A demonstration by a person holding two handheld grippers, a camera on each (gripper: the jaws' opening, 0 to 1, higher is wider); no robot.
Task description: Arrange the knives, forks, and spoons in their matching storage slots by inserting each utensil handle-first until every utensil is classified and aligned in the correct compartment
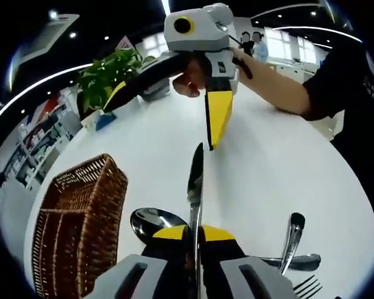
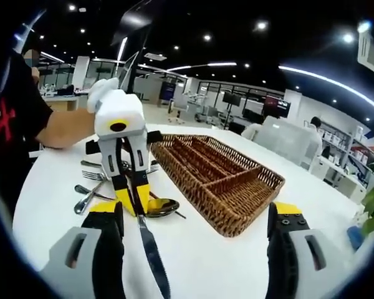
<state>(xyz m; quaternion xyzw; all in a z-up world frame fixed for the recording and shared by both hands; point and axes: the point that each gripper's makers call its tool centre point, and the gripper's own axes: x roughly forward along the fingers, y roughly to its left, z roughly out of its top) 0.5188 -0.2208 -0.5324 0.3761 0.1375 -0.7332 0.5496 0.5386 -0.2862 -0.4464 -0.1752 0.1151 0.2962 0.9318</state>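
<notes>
My left gripper (image 1: 194, 232) is shut on a table knife (image 1: 196, 180), whose blade points forward away from the jaws. In the right gripper view, that left gripper (image 2: 137, 200) holds the knife (image 2: 153, 255) with its blade reaching toward the camera, near my right gripper's left jaw. My right gripper (image 2: 196, 215) is wide open with nothing gripped. In the left gripper view, the right gripper (image 1: 159, 128) hovers over the table beyond the knife tip, one yellow finger (image 1: 218, 115) just past it. A spoon (image 1: 153, 221) lies under the knife. The wicker cutlery basket (image 2: 249, 193) has several long slots.
The basket (image 1: 81, 218) sits left of my left gripper on the white round table (image 1: 262, 168). More cutlery lies to the right: a spoon (image 1: 293, 235) and a fork (image 1: 308, 286). A potted plant (image 1: 106, 78) stands at the far edge. A person's arm (image 1: 280, 93) reaches in.
</notes>
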